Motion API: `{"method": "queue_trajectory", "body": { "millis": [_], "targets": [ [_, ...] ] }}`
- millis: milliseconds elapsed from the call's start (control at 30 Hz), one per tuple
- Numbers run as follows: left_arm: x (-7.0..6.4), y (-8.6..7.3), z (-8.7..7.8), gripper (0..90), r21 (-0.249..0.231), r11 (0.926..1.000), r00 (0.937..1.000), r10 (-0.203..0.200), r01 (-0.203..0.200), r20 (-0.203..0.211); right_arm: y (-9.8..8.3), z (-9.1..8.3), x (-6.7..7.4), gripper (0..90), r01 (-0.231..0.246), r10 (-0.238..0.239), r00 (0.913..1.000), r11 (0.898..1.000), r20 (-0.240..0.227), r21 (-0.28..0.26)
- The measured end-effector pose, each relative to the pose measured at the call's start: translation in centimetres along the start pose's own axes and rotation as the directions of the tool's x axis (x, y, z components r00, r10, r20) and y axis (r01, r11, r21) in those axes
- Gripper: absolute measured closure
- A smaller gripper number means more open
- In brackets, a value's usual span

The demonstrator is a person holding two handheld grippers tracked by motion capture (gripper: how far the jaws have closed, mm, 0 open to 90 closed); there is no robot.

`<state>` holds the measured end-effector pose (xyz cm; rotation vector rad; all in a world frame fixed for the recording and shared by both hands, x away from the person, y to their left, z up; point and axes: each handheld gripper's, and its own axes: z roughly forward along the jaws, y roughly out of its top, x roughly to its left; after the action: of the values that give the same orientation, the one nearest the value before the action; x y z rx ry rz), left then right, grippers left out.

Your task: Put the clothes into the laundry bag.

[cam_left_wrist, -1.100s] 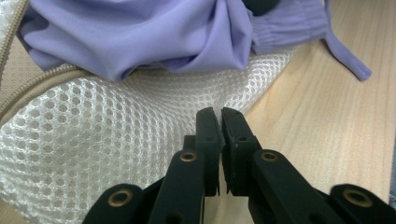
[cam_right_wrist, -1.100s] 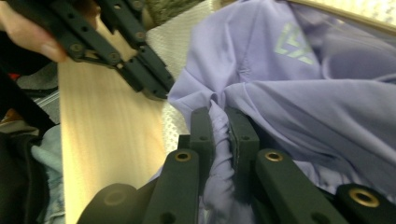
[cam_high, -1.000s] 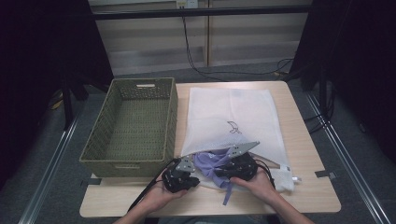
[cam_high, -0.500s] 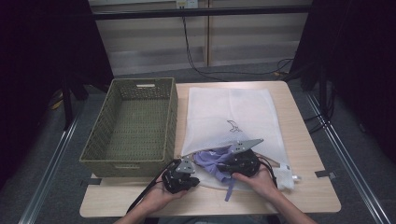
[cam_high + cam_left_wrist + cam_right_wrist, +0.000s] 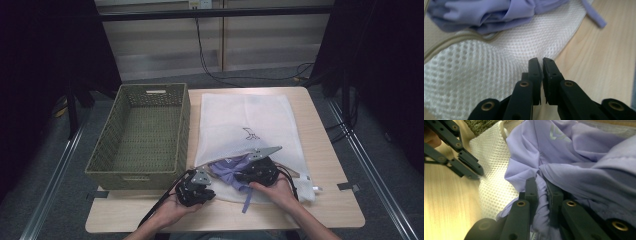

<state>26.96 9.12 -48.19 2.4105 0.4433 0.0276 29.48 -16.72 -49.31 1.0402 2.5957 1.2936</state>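
The right gripper [image 5: 541, 182] clamps a fold of the purple garment [image 5: 574, 162], a grip hidden in the high view. The left gripper [image 5: 541, 61] pinches the edge of the white mesh bag [image 5: 474, 75]. The garment lies at the bag's mouth beside the wicker basket [image 5: 142, 135].

A light wooden rectangular table [image 5: 330, 200] carries everything. On its left part stands an olive-green woven rectangular basket [image 5: 142, 137], its right wall just beside a white mesh laundry bag [image 5: 250, 120], which lies flat over the middle and right. A lavender fabric garment [image 5: 231, 169] bulges from the bag's near end, its strap [image 5: 247, 202] trailing onto bare wood.
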Motion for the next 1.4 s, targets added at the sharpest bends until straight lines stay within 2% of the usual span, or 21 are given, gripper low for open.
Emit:
{"method": "queue_trajectory", "body": {
  "millis": [100, 200, 267, 300, 367, 400, 467, 500, 533, 567, 633, 700, 733, 833, 867, 933, 967, 1100, 1200, 1233, 1400],
  "targets": [
    [-0.7, 1.2, 0.2, 85.0, -0.056, 0.9983, 0.9990, 0.018, -0.016, 0.040, 0.0, 0.0, -0.1, 82.3, -0.012, 0.012, 0.9999, 1.000, -0.011, -0.002],
    [-1.4, 2.5, 1.6, 82.8, -0.030, 0.9988, 0.9973, 0.041, -0.040, 0.061, -0.1, 0.0, -0.1, 82.1, -0.017, 0.017, 0.9998, 1.000, -0.014, -0.004],
    [-1.7, 3.0, 2.9, 81.3, -0.031, 0.9975, 0.9945, 0.066, -0.064, 0.081, -0.1, 0.0, -0.1, 82.1, -0.018, 0.018, 0.9997, 1.000, -0.016, -0.005],
    [-2.0, 3.3, 3.4, 80.0, -0.021, 0.9969, 0.9943, 0.078, -0.076, 0.072, -0.1, -0.1, -0.1, 82.1, -0.021, 0.020, 0.9996, 1.000, -0.019, -0.004],
    [-2.4, 3.8, 4.2, 77.4, -0.018, 0.9973, 0.9941, 0.072, -0.071, 0.081, -0.1, -0.1, -0.1, 82.1, -0.015, 0.015, 0.9995, 1.000, -0.027, 0.001],
    [-2.7, 3.9, 4.3, 75.8, -0.003, 0.9967, 0.9948, 0.082, -0.082, 0.061, -0.1, -0.1, -0.2, 82.1, -0.017, 0.017, 0.9993, 1.000, -0.033, -0.002],
    [-2.9, 4.1, 4.4, 72.1, 0.014, 0.9952, 0.9929, 0.095, -0.097, 0.071, -0.2, -0.1, -0.2, 82.1, -0.020, 0.020, 0.9992, 1.000, -0.035, -0.001],
    [-2.9, 4.0, 4.5, 70.4, 0.004, 0.9945, 0.9924, 0.104, -0.104, 0.066, -0.2, -0.1, -0.3, 82.1, -0.018, 0.018, 0.9990, 1.000, -0.040, -0.003],
    [-3.0, 3.9, 4.7, 70.4, -0.019, 0.9941, 0.9920, 0.108, -0.107, 0.065, -0.2, -0.1, -0.3, 82.1, -0.017, 0.017, 0.9990, 1.000, -0.041, 0.000],
    [-3.0, 4.0, 4.6, 69.9, -0.004, 0.9917, 0.9894, 0.129, -0.129, 0.068, -0.2, -0.2, -0.2, 82.1, -0.013, 0.013, 0.9993, 1.000, -0.036, 0.003],
    [-3.3, 3.9, 4.6, 69.4, -0.010, 0.9922, 0.9911, 0.125, -0.124, 0.046, -0.3, -0.1, 0.2, 82.2, 0.000, 0.001, 0.9994, 1.000, -0.033, 0.020],
    [-3.5, 4.0, 4.6, 73.3, 0.003, 0.9874, 0.9871, 0.158, -0.158, 0.027, -0.4, 0.0, 0.4, 82.2, 0.005, -0.004, 0.9993, 1.000, -0.038, 0.026],
    [-3.7, 4.0, 4.6, 78.1, 0.000, 0.9906, 0.9903, 0.137, -0.137, 0.027, -0.4, -0.1, 0.5, 82.2, 0.005, -0.004, 0.9992, 0.999, -0.039, 0.034],
    [-3.8, 3.7, 4.6, 86.9, -0.011, 0.9906, 0.9897, 0.137, -0.136, 0.043, -0.6, -0.2, 0.8, 82.3, 0.003, 0.000, 0.9986, 0.999, -0.052, 0.042],
    [-3.8, 3.6, 4.5, 87.7, -0.011, 0.9922, 0.9911, 0.124, -0.124, 0.048, -0.6, -0.3, 0.8, 82.3, 0.009, -0.007, 0.9984, 0.999, -0.056, 0.038],
    [-3.7, 3.6, 4.6, 88.0, -0.020, 0.9937, 0.9920, 0.111, -0.110, 0.059, -0.6, -0.3, 0.8, 82.2, 0.012, -0.010, 0.9982, 1.000, -0.059, 0.028],
    [-3.8, 3.6, 4.5, 88.0, -0.006, 0.9934, 0.9924, 0.115, -0.115, 0.043, -0.6, -0.4, 0.8, 82.2, 0.019, -0.018, 0.9987, 0.999, -0.048, 0.025],
    [-3.6, 3.6, 4.5, 87.9, -0.009, 0.9940, 0.9923, 0.109, -0.109, 0.058, -0.6, 0.0, 0.4, 82.1, 0.012, -0.012, 0.9988, 1.000, -0.047, 0.010],
    [-3.6, 3.5, 4.4, 87.9, -0.009, 0.9923, 0.9909, 0.124, -0.123, 0.053, -0.5, 0.1, 0.3, 82.1, 0.020, -0.020, 0.9991, 1.000, -0.038, 0.002],
    [-3.7, 3.3, 4.5, 88.0, -0.031, 0.9926, 0.9919, 0.119, -0.118, 0.046, -0.5, 0.2, 0.2, 82.2, 0.016, -0.016, 0.9994, 1.000, -0.029, 0.001],
    [-3.6, 3.3, 4.5, 87.8, -0.038, 0.9919, 0.9901, 0.124, -0.122, 0.066, -0.1, 0.5, -0.2, 81.9, -0.029, 0.029, 0.9995, 1.000, -0.010, 0.004]
  ]
}}
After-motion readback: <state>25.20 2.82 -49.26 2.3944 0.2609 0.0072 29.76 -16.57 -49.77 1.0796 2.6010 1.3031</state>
